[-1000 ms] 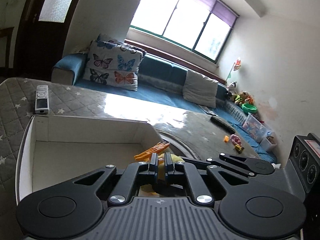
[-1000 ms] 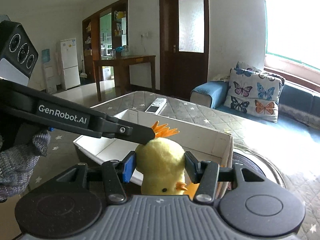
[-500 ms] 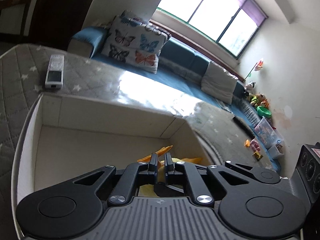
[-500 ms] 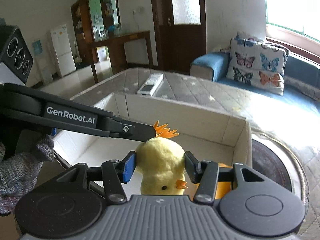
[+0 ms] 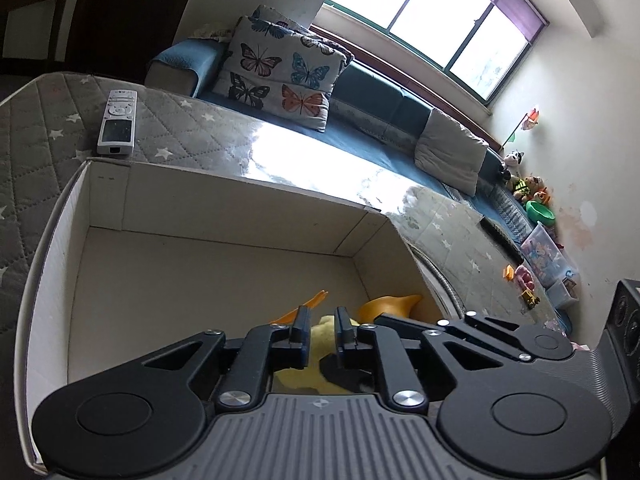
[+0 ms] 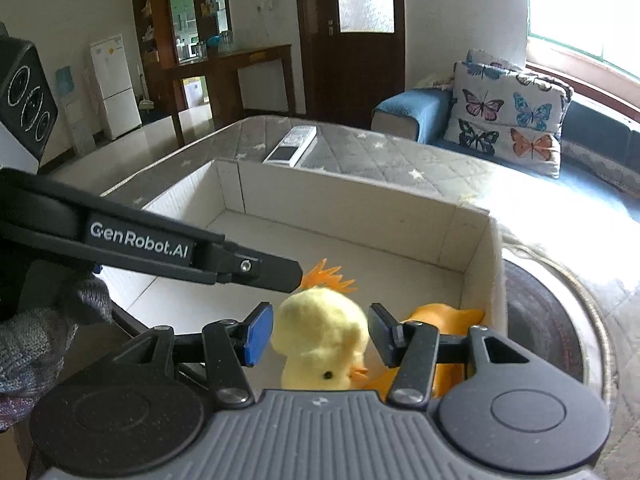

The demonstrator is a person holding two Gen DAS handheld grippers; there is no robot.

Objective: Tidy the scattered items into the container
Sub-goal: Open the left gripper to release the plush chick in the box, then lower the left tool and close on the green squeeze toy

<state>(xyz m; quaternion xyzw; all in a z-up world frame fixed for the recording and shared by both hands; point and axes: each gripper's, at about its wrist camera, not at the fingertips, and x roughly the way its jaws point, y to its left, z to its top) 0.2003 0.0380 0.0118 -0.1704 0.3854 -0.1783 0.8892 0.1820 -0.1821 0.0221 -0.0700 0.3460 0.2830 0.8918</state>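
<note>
Over the near right corner of the white cardboard box (image 6: 360, 200) my two tongs meet around one plush chick (image 6: 320, 336). My right tongs (image 6: 318, 334) stand a little apart on either side of its yellow head, the blue pad (image 6: 256, 334) on one flank and the dark pad on the other, each with a thin gap showing, so I judge the grip slack rather than biting. My left tongs (image 5: 322, 330) reach in from the side with the fingers close together at the orange tuft on its crown; whether they pinch the tuft or merely touch it I cannot tell. The chick sits low inside the box, against an orange toy (image 6: 444, 320) already lying in that corner.

I judge the chick very light, soft and springy: it will squash under the pads and puff back, it will not break, and the fuzzy cloth should not slip. The round head or the body is the sound place to hold; the felt tuft is thin and floppy and could tear or slide out.

The box is thin card, light enough to shift if I knock its wall. It stands on a grey quilted bed (image 5: 36, 128) sewn with white stars, with a white remote control (image 5: 117, 122) lying just beyond the far wall. Past that is a blue sofa (image 5: 372, 120) with a butterfly cushion (image 5: 280, 68) under a bright window (image 5: 432, 16).
</note>
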